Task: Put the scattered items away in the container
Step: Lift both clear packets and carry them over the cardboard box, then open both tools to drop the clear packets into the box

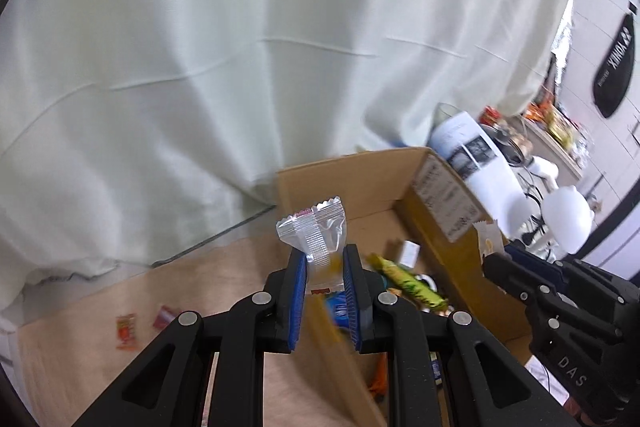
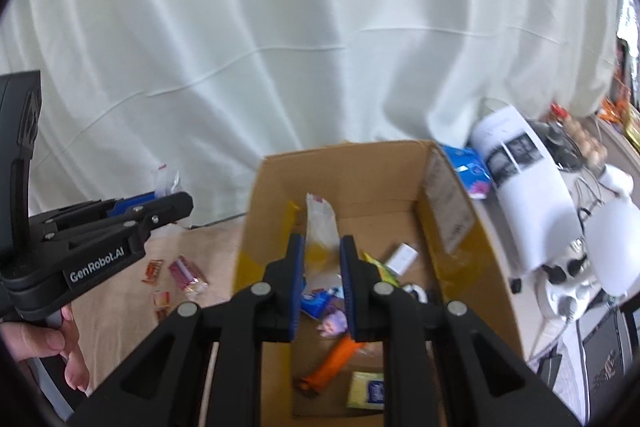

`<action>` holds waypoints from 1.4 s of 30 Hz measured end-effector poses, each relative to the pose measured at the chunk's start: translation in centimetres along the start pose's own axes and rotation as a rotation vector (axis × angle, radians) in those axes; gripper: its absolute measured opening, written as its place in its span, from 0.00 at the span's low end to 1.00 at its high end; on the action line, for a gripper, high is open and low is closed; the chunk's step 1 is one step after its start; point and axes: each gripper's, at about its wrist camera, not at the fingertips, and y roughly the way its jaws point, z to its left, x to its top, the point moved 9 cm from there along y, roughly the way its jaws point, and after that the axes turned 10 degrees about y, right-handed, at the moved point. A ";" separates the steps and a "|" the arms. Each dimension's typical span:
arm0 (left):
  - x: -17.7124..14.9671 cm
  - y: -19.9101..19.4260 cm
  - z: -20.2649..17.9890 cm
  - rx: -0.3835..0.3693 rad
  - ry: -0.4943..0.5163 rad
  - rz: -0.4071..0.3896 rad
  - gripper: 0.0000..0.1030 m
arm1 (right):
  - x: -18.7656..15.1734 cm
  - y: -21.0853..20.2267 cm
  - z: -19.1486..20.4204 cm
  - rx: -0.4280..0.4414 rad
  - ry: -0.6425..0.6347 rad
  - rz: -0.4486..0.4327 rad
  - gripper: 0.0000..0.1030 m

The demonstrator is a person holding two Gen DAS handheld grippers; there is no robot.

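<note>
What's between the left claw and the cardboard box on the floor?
In the right wrist view, small red snack packets lie scattered on the bare floor between the left claw, shut on a clear wrapper, and the cardboard box.

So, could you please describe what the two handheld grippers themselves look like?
Both the left gripper and the right gripper are matte black plastic linkages with silver pivot pins and ribbed blue finger pads. The left body reads "GenRobot.AI" in white; the right shows "DAS".
</note>
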 end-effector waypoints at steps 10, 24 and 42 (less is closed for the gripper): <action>-0.5 4.4 -5.5 -0.079 0.064 0.052 0.19 | -2.1 0.7 -6.1 -0.063 0.092 0.033 0.21; -1.1 7.2 -8.3 -0.106 0.082 0.116 0.24 | -3.8 1.6 -7.4 -0.059 0.123 0.082 0.22; -0.9 6.8 -6.2 -0.109 0.038 0.110 1.00 | -3.8 2.2 -7.6 -0.123 0.113 0.075 1.00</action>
